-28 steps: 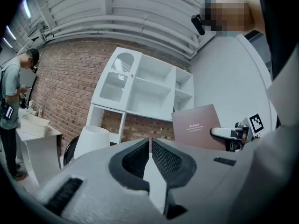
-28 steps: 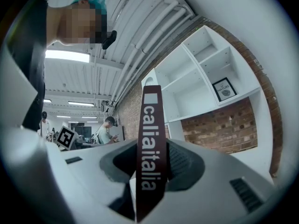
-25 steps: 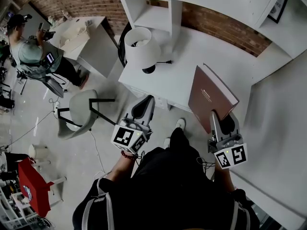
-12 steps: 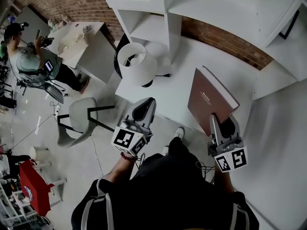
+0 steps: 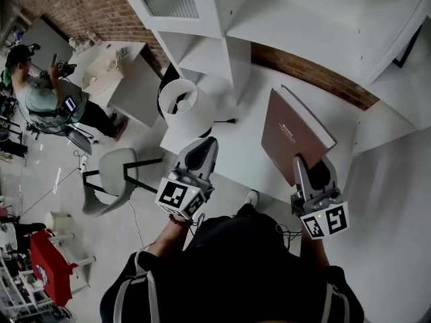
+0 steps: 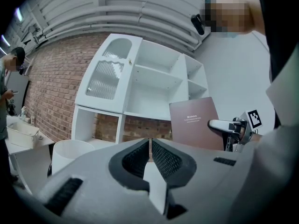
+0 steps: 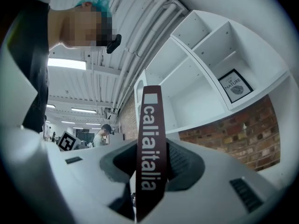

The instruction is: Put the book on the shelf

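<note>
Shelf (image 5: 296, 19) has slid closer above the book (image 5: 293, 133); my right gripper (image 5: 311, 169) pinches its lower edge, my left gripper (image 5: 202, 152) keeps jaws pressed together.

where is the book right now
In the head view the brown book sits right of centre, clamped in the right tool over the white desk. It is to the right of the lamp and in front of the white shelf unit.
</note>
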The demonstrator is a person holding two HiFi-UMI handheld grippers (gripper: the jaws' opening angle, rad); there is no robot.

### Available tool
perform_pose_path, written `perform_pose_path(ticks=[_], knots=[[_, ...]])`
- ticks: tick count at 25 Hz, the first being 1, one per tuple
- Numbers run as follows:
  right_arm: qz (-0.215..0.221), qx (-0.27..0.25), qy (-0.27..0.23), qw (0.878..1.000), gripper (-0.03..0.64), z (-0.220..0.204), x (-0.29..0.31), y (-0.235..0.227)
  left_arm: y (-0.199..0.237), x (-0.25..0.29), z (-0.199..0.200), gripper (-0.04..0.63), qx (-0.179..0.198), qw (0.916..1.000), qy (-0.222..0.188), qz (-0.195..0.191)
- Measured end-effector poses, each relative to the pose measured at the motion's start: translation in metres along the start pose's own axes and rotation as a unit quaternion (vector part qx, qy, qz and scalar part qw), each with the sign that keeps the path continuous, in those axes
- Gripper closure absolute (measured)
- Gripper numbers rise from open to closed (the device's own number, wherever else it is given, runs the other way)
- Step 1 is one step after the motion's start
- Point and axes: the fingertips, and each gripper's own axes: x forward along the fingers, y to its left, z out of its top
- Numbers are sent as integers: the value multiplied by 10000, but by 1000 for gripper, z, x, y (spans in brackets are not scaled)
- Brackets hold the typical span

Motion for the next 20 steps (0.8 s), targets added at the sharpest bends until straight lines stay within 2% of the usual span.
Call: perform_pose_path(ticks=[4,8,17,20], knots=[[122,-55,-95,9999,468,7,12,-5,1,8,7,561,103,9999,-109,8],[206,-122,-122,9996,468,12,28,-6,8,13,10,562,-10,9998,-141,104],[80,-231,-292,9993,468,36,62,-5,19,44,43,563,173,9992,-326,-181],[85,-303,-393,9987,468,48,72,0,20,55,63,563,240,9978,-518,-329]])
